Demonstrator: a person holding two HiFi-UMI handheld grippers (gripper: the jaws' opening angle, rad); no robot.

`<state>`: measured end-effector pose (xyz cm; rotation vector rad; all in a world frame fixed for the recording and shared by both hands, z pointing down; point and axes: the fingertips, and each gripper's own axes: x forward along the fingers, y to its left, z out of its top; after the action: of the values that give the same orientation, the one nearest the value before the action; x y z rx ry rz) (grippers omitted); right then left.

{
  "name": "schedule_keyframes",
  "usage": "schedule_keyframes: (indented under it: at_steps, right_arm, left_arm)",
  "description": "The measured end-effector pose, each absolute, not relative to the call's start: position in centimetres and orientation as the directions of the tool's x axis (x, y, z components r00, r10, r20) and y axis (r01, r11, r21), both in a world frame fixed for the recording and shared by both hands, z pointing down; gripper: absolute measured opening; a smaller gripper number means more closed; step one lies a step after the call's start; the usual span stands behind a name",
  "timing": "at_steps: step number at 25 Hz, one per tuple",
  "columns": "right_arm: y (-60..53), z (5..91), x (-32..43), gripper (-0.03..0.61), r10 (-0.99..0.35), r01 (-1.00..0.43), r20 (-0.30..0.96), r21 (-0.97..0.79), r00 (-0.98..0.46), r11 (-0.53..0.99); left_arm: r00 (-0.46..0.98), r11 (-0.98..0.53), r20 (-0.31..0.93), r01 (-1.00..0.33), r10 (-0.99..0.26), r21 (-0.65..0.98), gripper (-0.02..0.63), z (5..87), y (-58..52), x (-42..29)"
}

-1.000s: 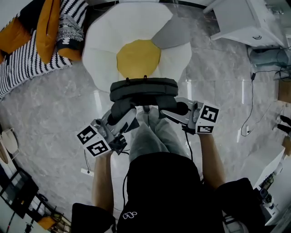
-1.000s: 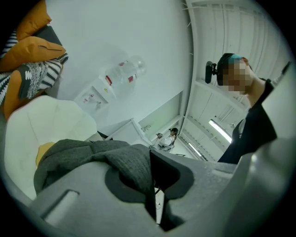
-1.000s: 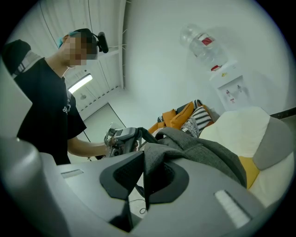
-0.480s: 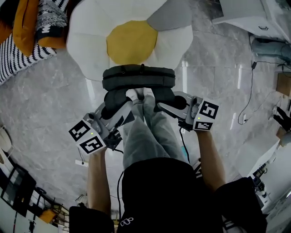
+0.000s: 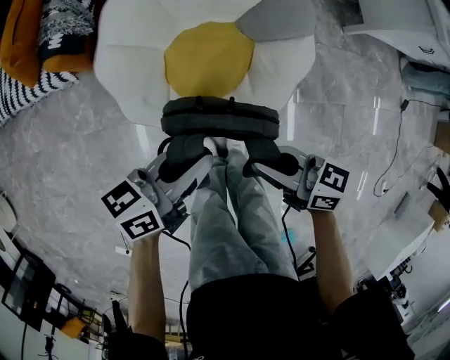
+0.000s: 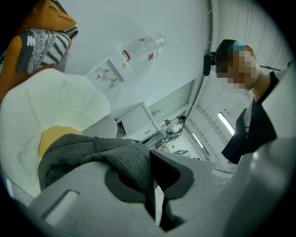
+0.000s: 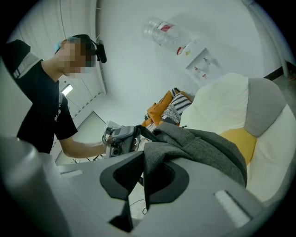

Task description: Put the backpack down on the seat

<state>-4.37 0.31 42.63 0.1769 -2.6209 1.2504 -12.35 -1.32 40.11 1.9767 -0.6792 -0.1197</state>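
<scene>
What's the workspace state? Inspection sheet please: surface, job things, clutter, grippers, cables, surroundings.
Surface: grey marbled floor, glossy.
Job's things: dark grey backpack hanging at the near edge of the white seat with yellow centre; seat contact unclear.
Clutter: orange cushion and striped fabric, upper left.
Grippers: left gripper and right gripper, jaws each closed on backpack fabric.
Cables: black cable on floor, right.
Surroundings: white furniture, upper right.

Glossy grey marble floor [image 5: 77, 162]; striped and orange cushions [image 5: 17, 42] upper left, white cabinet [image 5: 401, 21] upper right
</scene>
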Motion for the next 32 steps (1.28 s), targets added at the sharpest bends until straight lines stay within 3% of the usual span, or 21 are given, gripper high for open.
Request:
schedule_keyframes:
  at_steps: [9, 13, 32]
  right_arm:
    - [-2.2, 49.7, -3.1, 0.041, -0.023, -0.231, 0.273, -0.761, -0.962, 0.606]
    - [-4.6, 51.0, -2.9, 0.04, -0.039, -0.215, 0.247, -0.742, -0.968, 0.635]
    - [-16.2, 56.6, -2.2, 0.04, -0.148, -0.279, 0.25, -0.651, -0.957, 0.706]
  left_arm:
    - [0.865, -0.293, 0.242, -0.393, -0.441, 0.871, 0.032, 47.0, -2.7, -11.0]
    - [0.888, -0.344, 0.246, -0.388, -0.39, 0.855, 0.032, 48.3, -4.1, -10.7]
    - [0.889, -0.376, 0.269, -0.409, -0.371, 0.831, 0.032, 56.7, -13.1, -8.2]
